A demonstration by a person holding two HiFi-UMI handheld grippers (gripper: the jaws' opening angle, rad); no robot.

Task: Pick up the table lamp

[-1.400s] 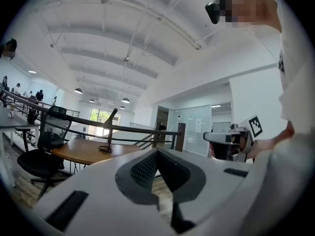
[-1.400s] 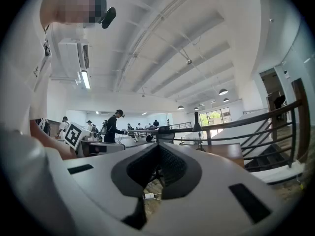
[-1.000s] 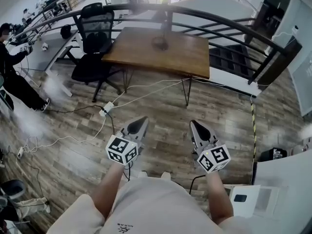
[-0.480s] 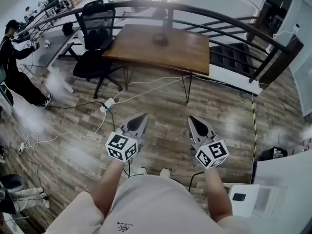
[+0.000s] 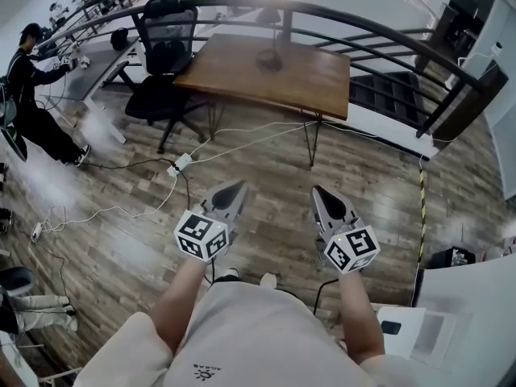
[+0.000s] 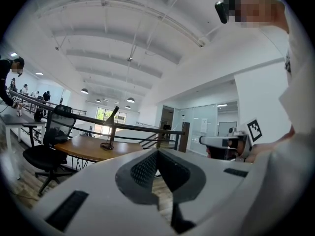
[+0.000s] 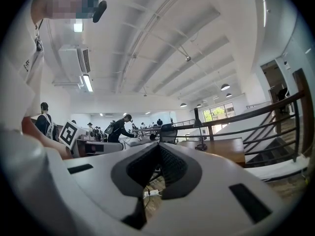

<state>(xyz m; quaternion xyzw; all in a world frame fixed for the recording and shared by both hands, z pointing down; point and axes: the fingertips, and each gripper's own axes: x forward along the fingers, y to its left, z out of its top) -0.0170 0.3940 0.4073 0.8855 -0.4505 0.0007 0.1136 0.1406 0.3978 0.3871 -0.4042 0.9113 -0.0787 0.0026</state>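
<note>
The table lamp (image 5: 269, 56) is a thin dark one with a round base, standing at the far side of the brown wooden table (image 5: 306, 83). It also shows as a slanted stem in the left gripper view (image 6: 109, 130) and the right gripper view (image 7: 200, 134). My left gripper (image 5: 239, 186) and right gripper (image 5: 316, 190) are held side by side over the wooden floor, well short of the table, and point at it. On each, the two jaws meet at the tip with nothing between them (image 6: 157, 151) (image 7: 158, 145).
A black office chair (image 5: 165, 63) stands at the table's left end. White cables and a power strip (image 5: 181, 164) lie on the floor between me and the table. A dark railing (image 5: 363, 31) runs behind it. A person (image 5: 32, 95) stands far left; a white desk (image 5: 476, 313) is at lower right.
Both grippers have been carried a little forward toward the table, still side by side and shut. The table and chair sit slightly closer in the head view.
</note>
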